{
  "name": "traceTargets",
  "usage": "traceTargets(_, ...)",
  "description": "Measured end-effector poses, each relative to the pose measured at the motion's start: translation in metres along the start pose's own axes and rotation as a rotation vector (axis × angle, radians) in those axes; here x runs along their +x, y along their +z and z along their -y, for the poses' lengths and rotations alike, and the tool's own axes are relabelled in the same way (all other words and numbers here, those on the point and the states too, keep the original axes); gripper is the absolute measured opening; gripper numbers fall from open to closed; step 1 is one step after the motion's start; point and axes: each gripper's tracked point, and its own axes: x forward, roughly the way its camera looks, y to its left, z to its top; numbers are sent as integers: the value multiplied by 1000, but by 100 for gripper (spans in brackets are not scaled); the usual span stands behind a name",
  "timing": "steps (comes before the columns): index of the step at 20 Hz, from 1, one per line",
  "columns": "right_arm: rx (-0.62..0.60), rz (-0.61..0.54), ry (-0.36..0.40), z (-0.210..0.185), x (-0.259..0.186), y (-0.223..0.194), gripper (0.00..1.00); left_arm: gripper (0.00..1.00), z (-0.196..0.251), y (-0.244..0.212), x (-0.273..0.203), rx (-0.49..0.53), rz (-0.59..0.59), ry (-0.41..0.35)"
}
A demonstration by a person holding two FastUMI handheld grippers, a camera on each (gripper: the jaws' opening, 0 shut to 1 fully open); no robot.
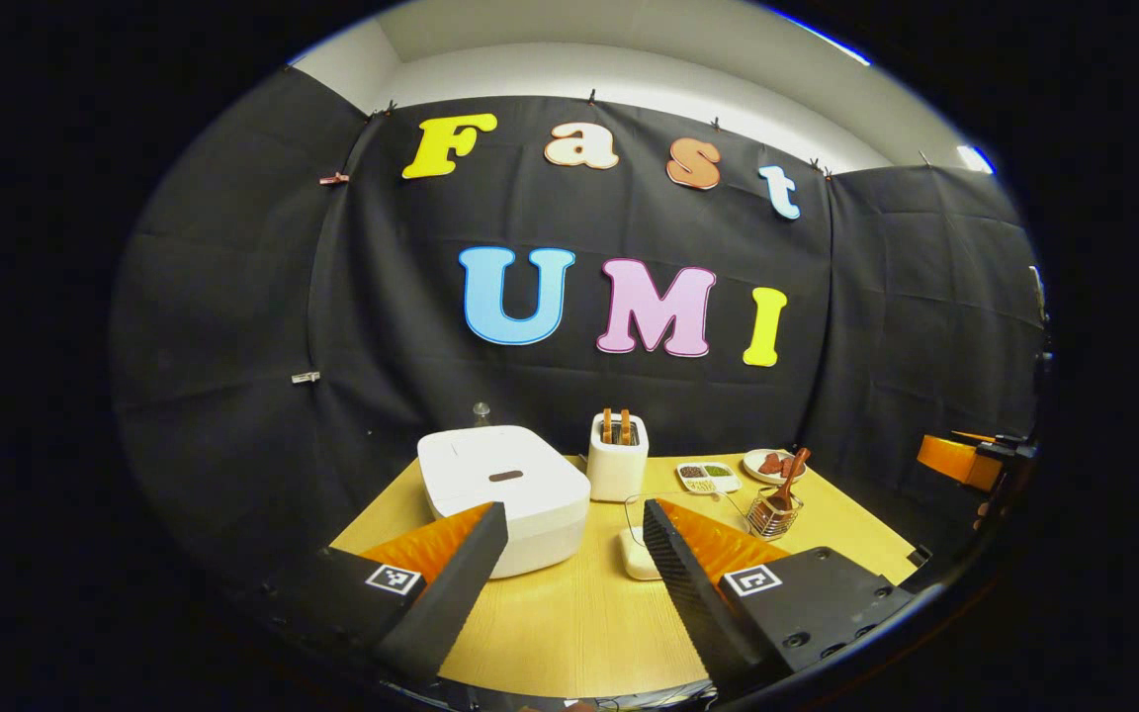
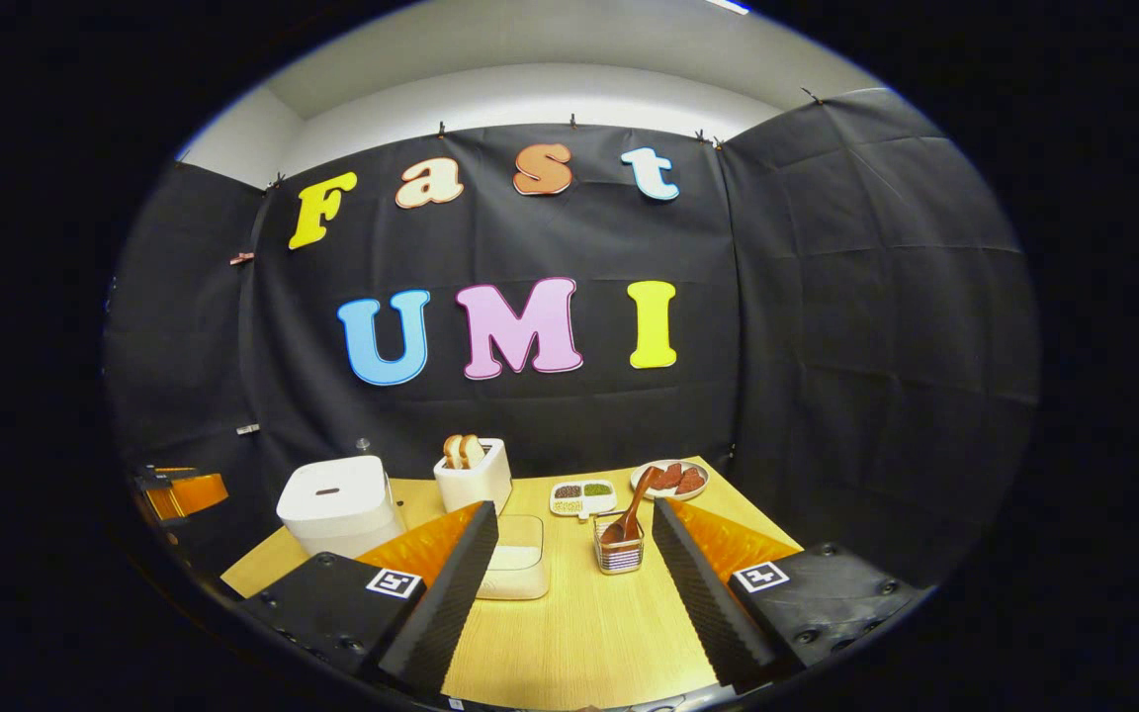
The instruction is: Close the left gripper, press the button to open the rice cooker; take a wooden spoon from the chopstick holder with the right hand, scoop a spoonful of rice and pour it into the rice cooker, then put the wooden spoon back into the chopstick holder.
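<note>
White rice cooker (image 1: 505, 494) sat lidded at table's left, spoon (image 2: 629, 516) upright in holder (image 2: 618, 552) for easy reach. Held left gripper (image 1: 569, 554) and right gripper (image 2: 569, 554) wide, empty.

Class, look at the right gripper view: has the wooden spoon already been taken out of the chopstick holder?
No: the wooden spoon stands in the chopstick holder on the table, apart from the open right hand-held gripper.

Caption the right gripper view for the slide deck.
Open right tongs face the table: closed rice cooker, wooden spoon in the chopstick holder.
</note>
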Motion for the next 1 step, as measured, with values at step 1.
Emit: traceTargets(1,1,1,3,-1,-1,0,98,95,-1,2,0,3,3,1)
